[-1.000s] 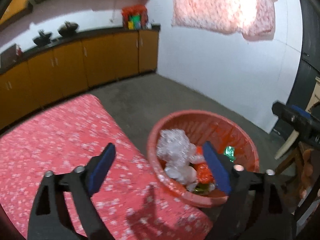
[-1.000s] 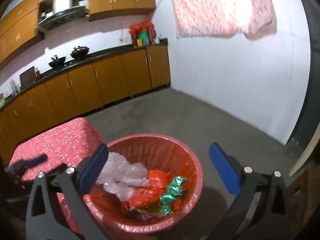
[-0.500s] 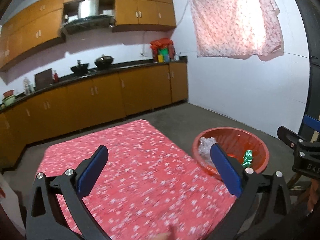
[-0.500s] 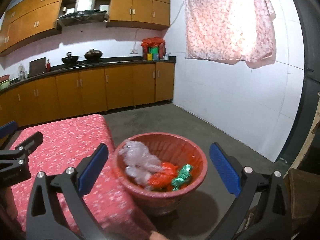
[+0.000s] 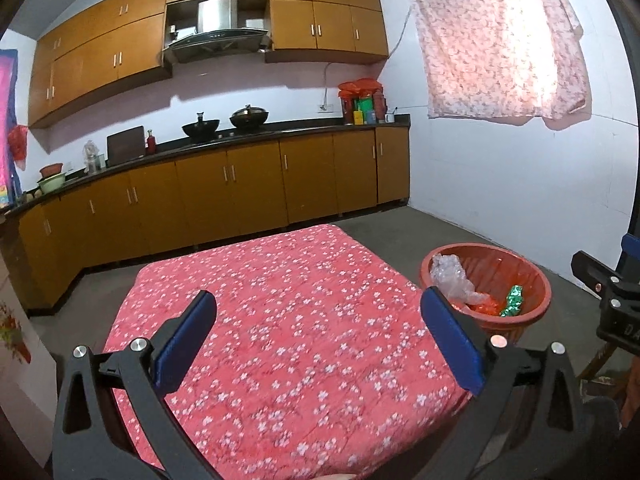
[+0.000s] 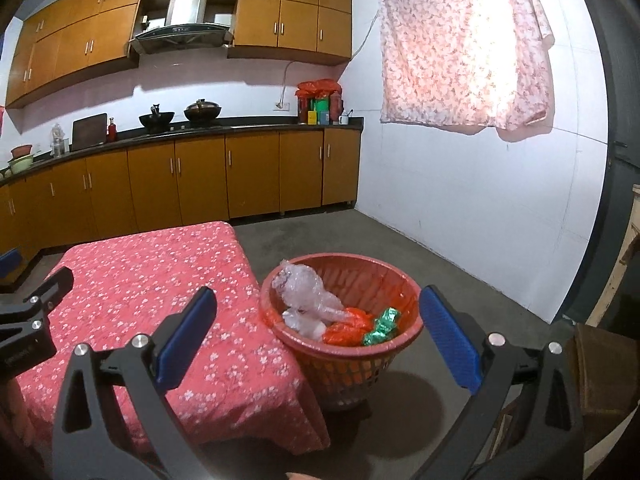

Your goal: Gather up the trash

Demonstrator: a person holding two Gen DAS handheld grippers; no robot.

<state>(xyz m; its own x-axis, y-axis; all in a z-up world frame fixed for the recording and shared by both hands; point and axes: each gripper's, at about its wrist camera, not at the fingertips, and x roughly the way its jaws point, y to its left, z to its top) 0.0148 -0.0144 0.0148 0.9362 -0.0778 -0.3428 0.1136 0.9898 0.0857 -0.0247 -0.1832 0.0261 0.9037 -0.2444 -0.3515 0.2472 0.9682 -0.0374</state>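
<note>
My basket [image 6: 340,344] sits on the floor against the desk's [image 5: 280,320] right edge, holding bubble wrap [image 6: 308,296], orange and green wrappers. Both my left gripper [image 5: 318,338] and right gripper [image 6: 318,336] gape empty; the left's jaws just widened.

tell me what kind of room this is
A home kitchen, most likely. Wooden cabinets run under a dark countertop with two woks on it, and a range hood hangs above. A table in a red floral cloth stands in front, a red trash basket beside it.
</note>
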